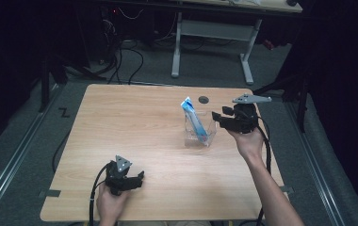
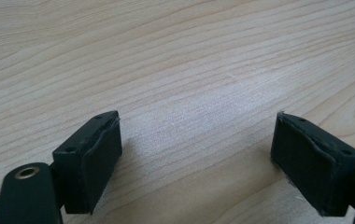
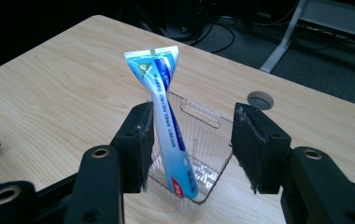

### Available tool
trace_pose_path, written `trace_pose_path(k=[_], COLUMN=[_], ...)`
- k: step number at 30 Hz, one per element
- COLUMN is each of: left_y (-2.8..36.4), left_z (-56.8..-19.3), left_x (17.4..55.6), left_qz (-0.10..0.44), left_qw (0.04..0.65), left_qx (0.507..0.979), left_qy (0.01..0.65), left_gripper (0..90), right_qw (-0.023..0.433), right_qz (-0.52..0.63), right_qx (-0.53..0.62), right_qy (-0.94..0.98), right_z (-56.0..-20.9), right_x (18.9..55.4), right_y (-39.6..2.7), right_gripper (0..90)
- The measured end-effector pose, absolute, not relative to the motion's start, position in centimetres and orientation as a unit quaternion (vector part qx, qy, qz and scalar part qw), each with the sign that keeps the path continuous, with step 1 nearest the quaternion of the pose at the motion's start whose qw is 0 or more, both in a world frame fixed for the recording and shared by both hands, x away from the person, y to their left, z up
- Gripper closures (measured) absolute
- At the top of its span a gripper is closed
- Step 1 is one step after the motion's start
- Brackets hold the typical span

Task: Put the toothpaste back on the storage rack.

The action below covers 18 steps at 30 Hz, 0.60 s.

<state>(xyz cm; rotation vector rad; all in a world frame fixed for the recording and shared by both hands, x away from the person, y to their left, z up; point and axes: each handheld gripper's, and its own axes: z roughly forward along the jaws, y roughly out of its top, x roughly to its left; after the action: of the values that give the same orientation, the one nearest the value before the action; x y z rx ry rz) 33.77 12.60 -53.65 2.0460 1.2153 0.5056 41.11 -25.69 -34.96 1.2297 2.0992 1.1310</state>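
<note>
Your right gripper (image 3: 192, 140) sits spread wide, jaws either side of the clear plastic bin (image 3: 203, 135), gripping nothing. Its view shows one blue-and-white toothpaste tube (image 3: 166, 116) leaning upright inside, crimped end up; from above, that tube (image 1: 193, 120) stands right of centre on the light wooden tabletop (image 1: 134, 122). Your left gripper (image 2: 196, 158) hangs spread over bare wood near the front edge. One grey grommet (image 1: 203, 99) lies behind the bin.

Tube (image 3: 170, 135) print too small to read; clear bin (image 3: 203, 154) near corner behind right claw (image 3: 192, 144).
</note>
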Motion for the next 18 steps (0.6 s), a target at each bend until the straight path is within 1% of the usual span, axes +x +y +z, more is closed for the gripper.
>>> trace_pose_path(k=[11, 18], left_y=[12.6, 12.6], left_z=[-53.6, -53.6], left_x=[33.8, 33.8], left_qz=[0.195, 0.195], left_qw=[0.347, 0.347], left_qx=[0.789, 0.789], left_qy=[0.468, 0.468], left_gripper=[16.7, 16.7], right_qw=[0.228, 0.227], right_qz=[0.412, 0.415], right_qx=[0.442, 0.454], right_qy=[0.764, 0.755], right_z=[-34.5, -35.0], right_x=[40.0, 39.2], right_y=[-26.4, -27.8], right_gripper=[49.3, 49.6])
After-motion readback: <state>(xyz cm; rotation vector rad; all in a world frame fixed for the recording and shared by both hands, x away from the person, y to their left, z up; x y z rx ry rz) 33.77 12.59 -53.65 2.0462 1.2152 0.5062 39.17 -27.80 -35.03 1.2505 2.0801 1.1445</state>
